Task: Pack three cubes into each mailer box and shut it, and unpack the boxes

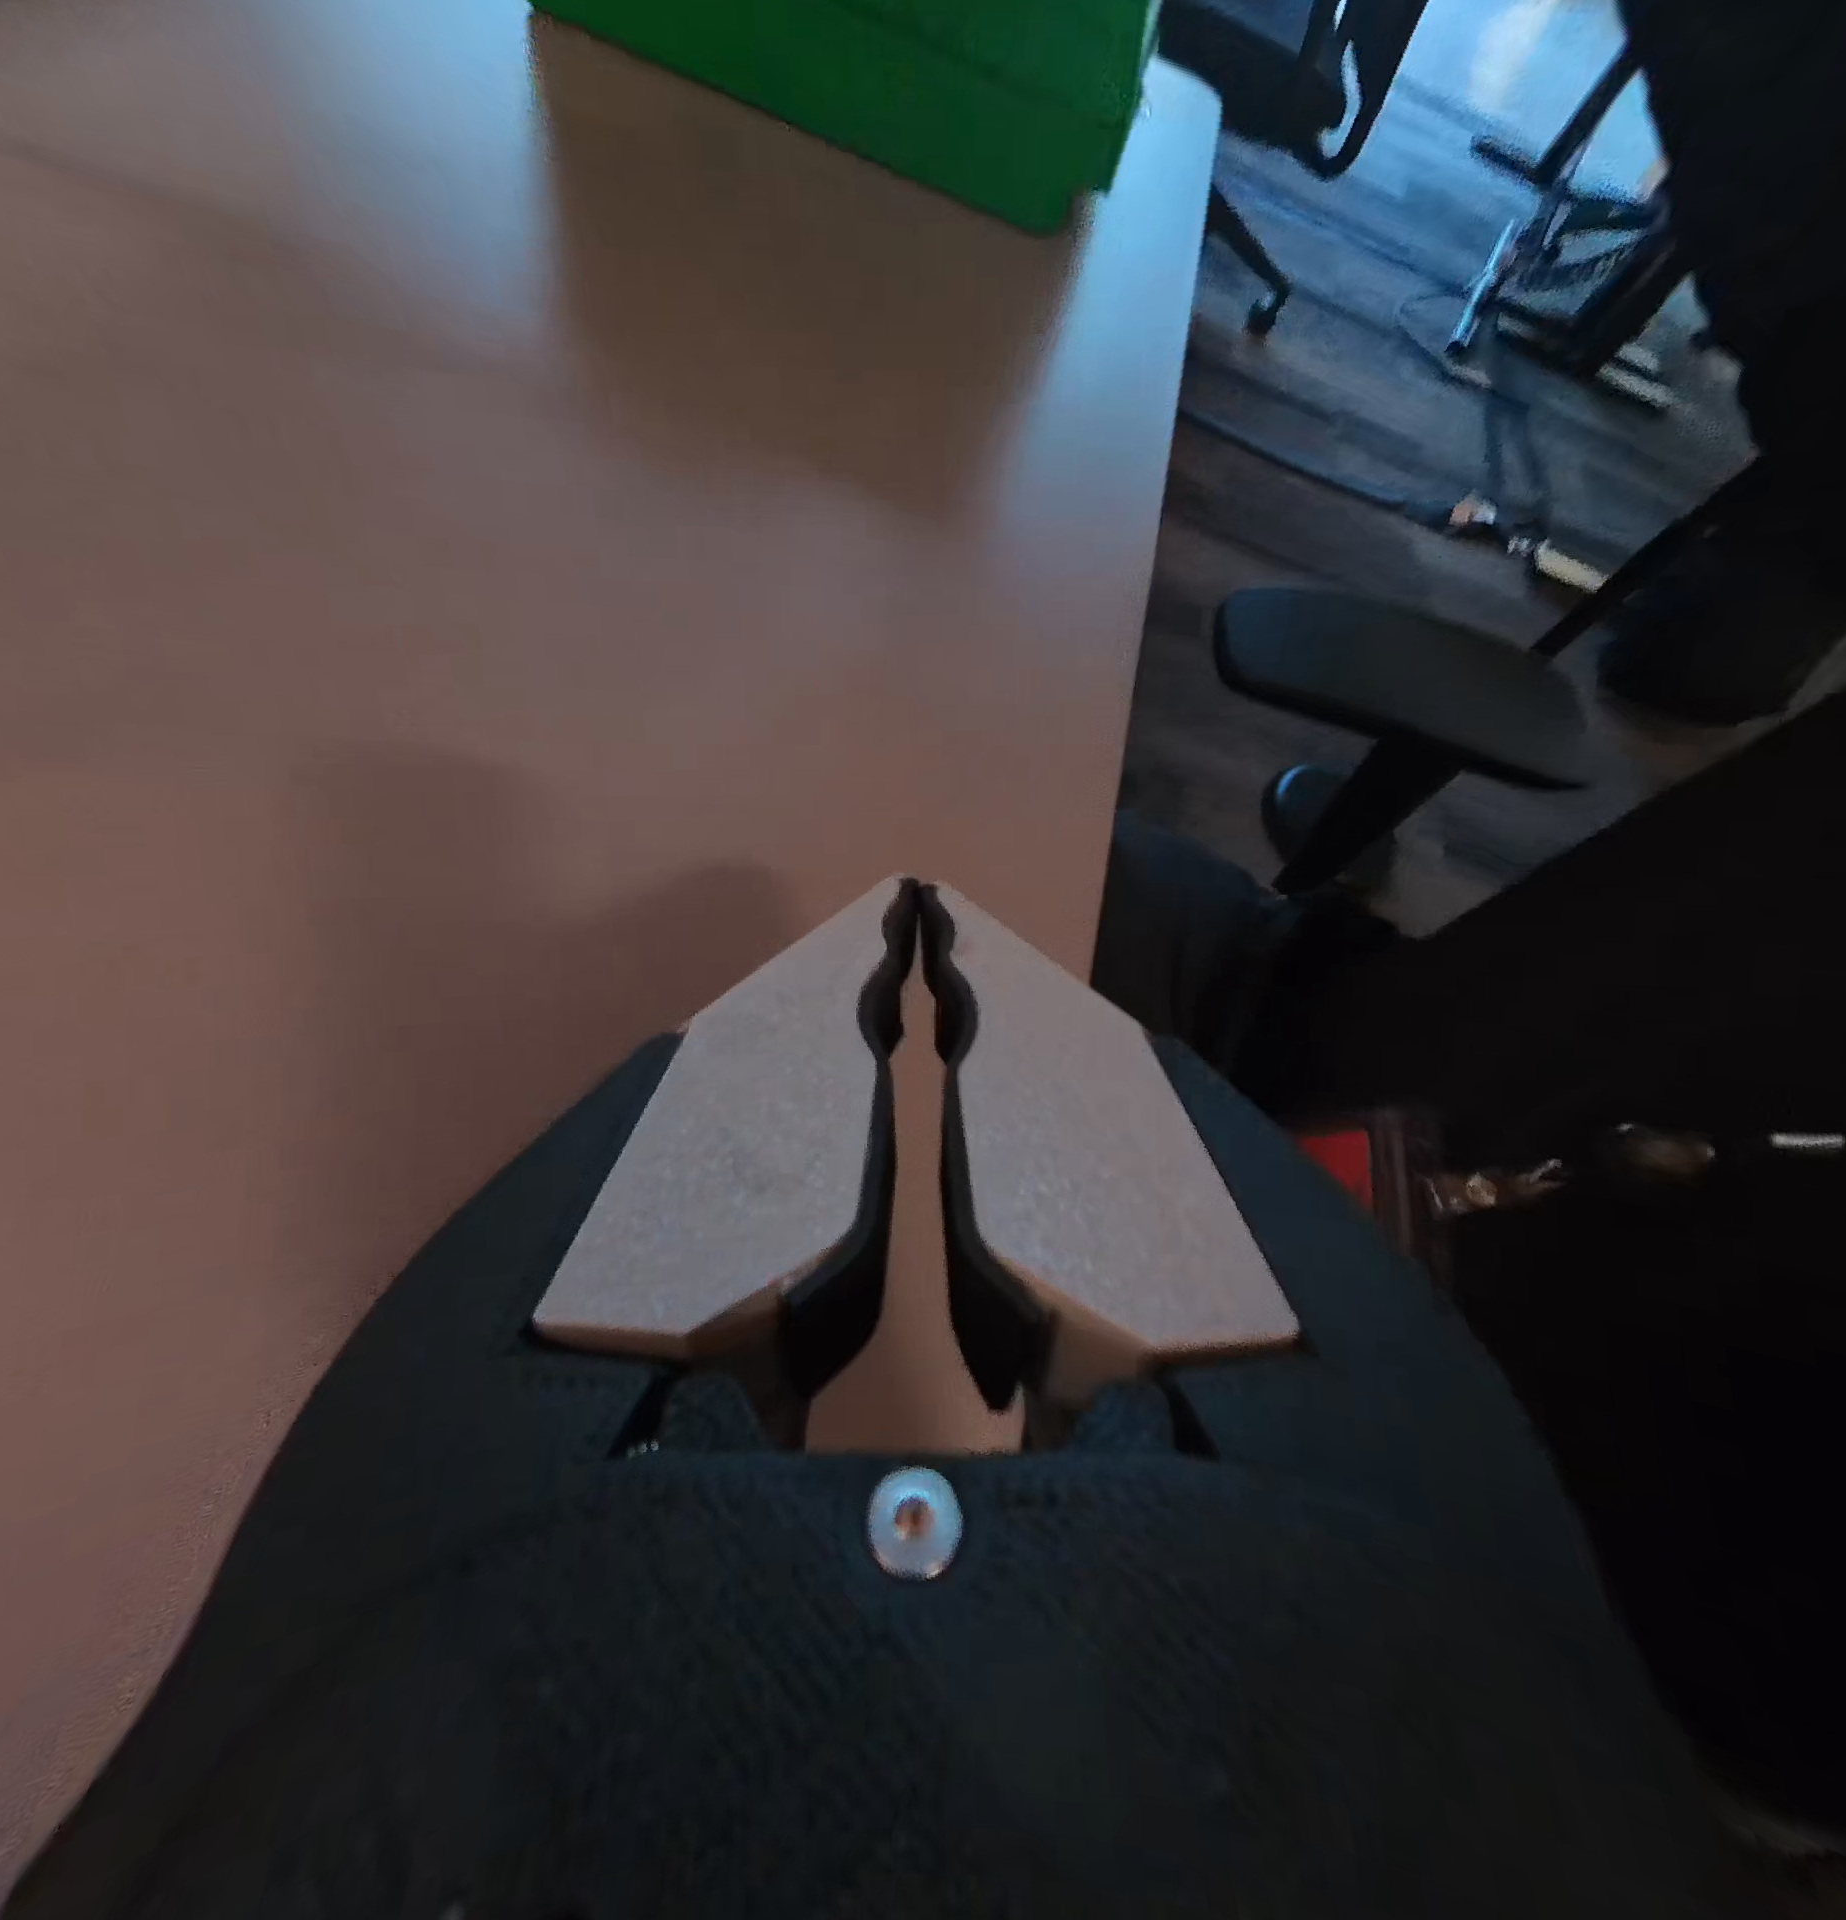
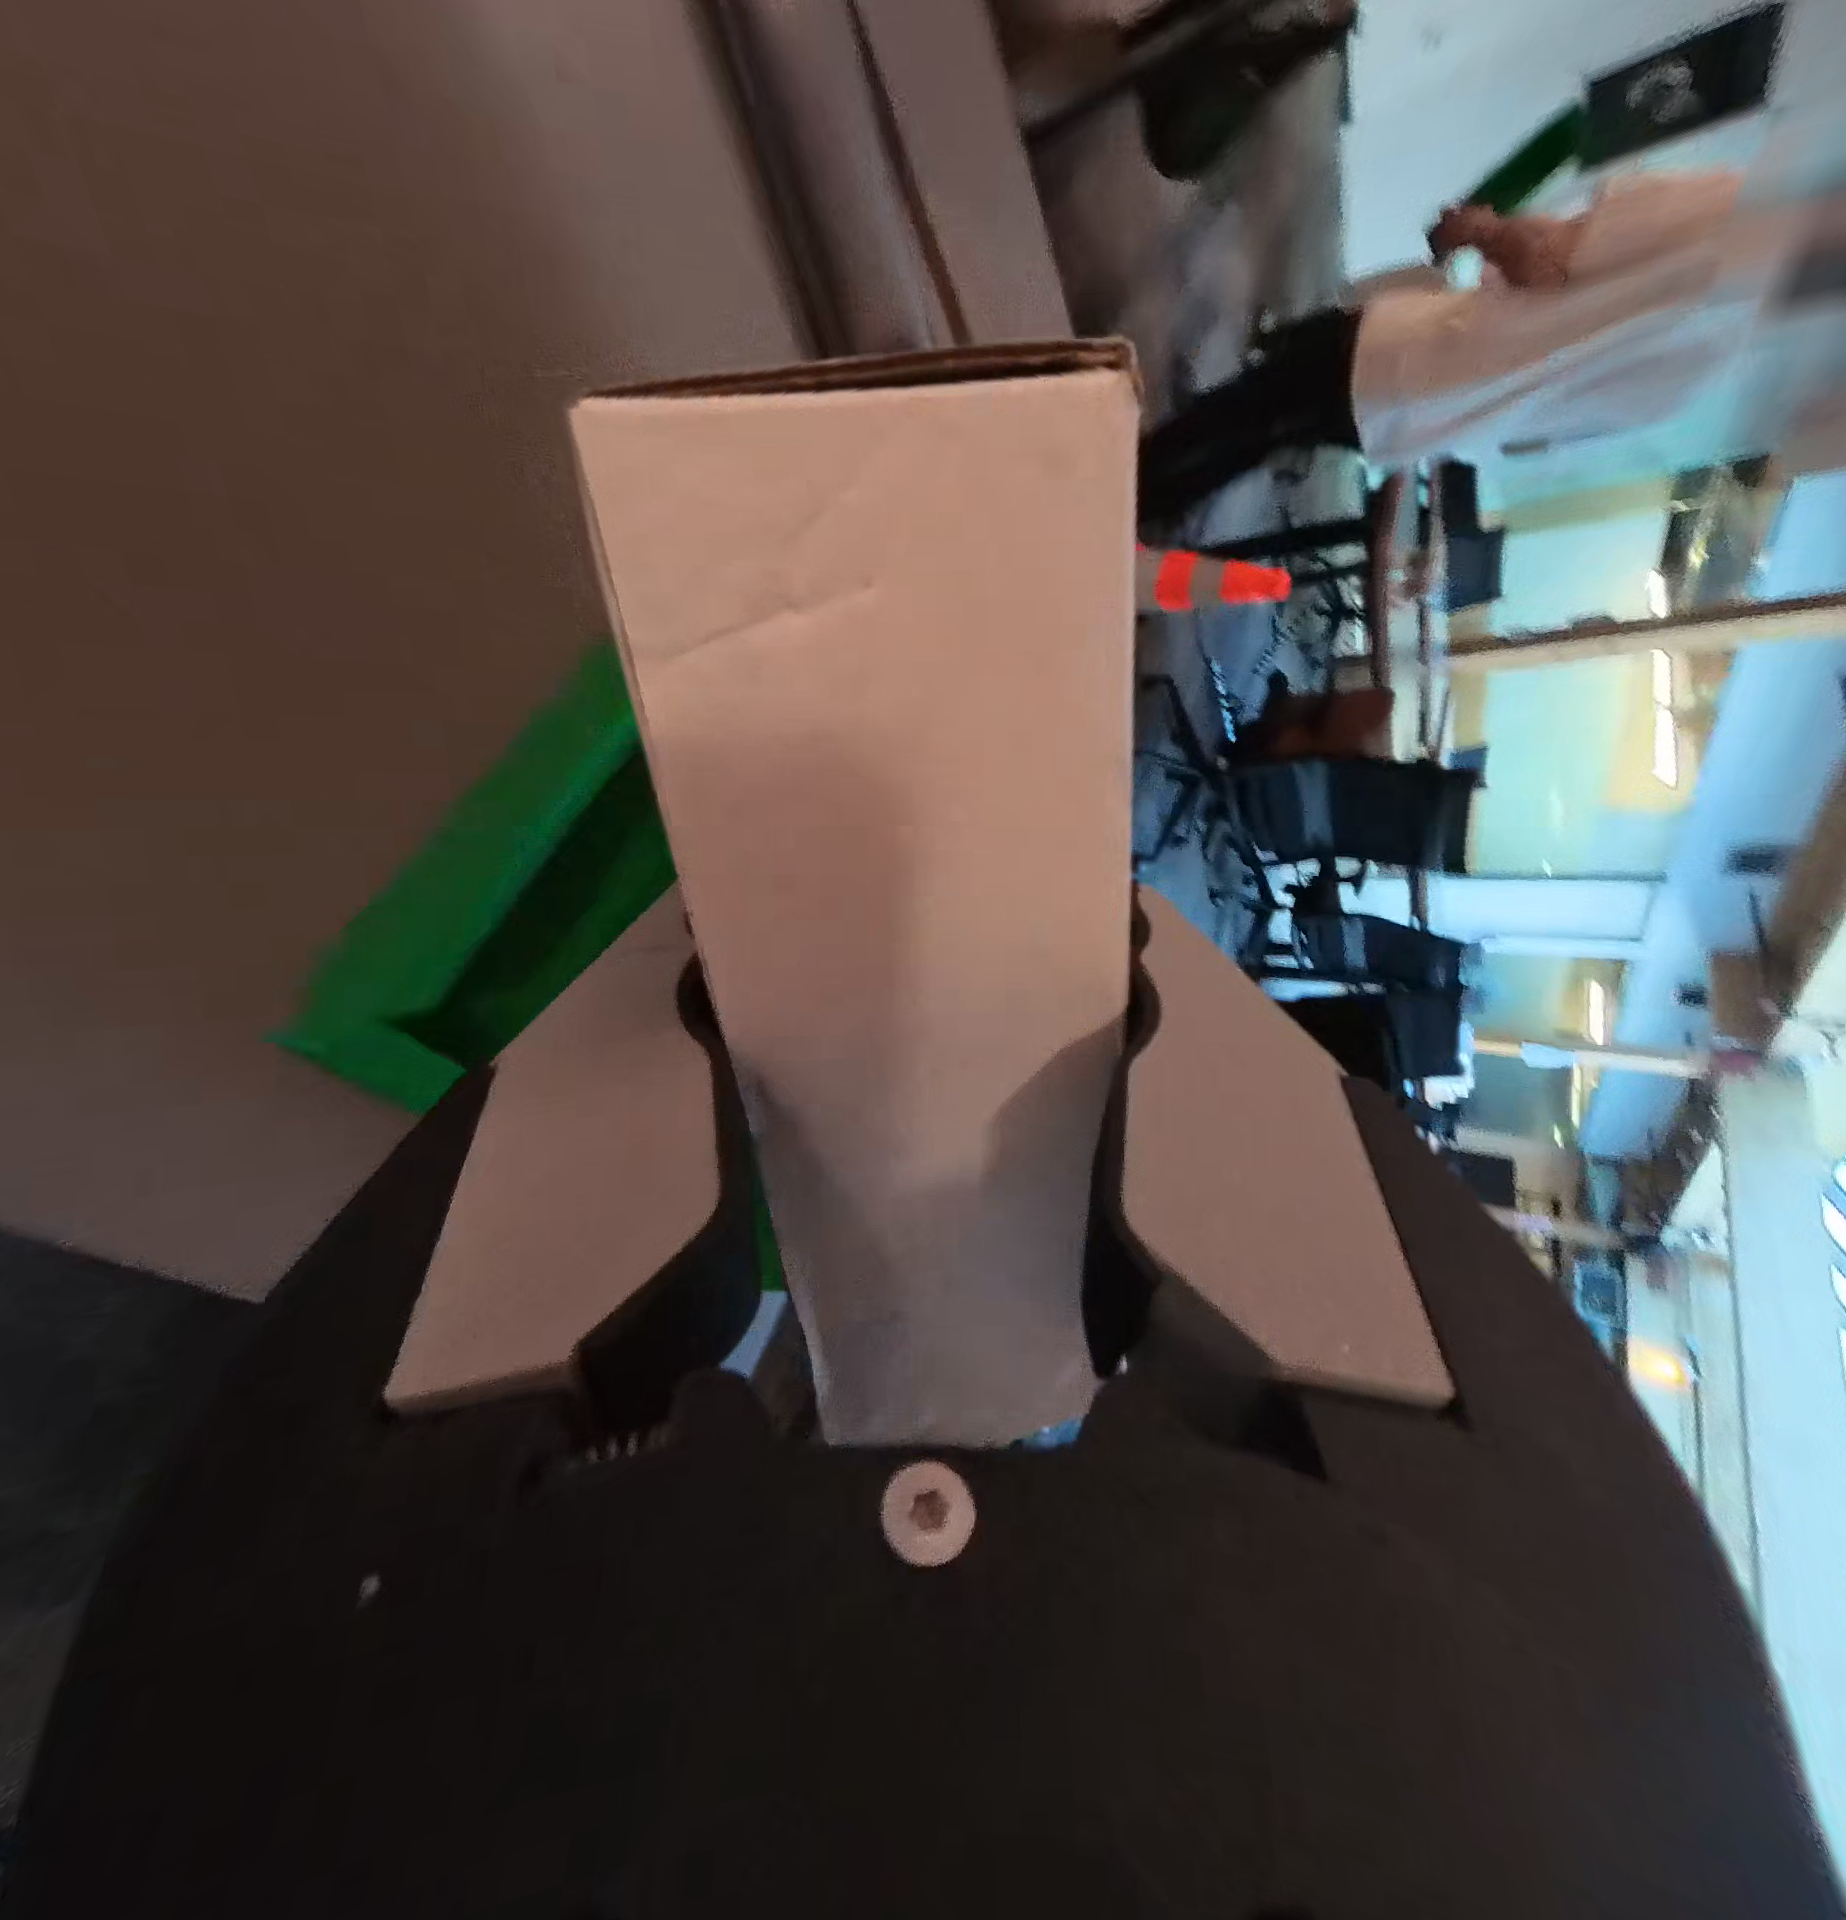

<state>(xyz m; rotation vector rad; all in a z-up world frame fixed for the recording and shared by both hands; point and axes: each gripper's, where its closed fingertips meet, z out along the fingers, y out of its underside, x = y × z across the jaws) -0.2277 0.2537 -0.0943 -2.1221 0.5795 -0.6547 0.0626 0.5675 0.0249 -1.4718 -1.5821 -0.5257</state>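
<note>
Clamped between my right tongs (image 2: 924, 977) sits a closed cardboard box (image 2: 867, 665), lifted off the table (image 2: 275, 416) and turned sideways, its far end pointing away from the camera. Behind it lies a green bin (image 2: 503, 883). My left tongs (image 1: 917, 894) hang over the table (image 1: 379, 520) near its edge, fingertips pressed together on nothing, the green bin (image 1: 898, 94) well ahead.

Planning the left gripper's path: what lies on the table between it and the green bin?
Nothing: in the left wrist view the table is bare from the shut left gripper to the green bin.
</note>
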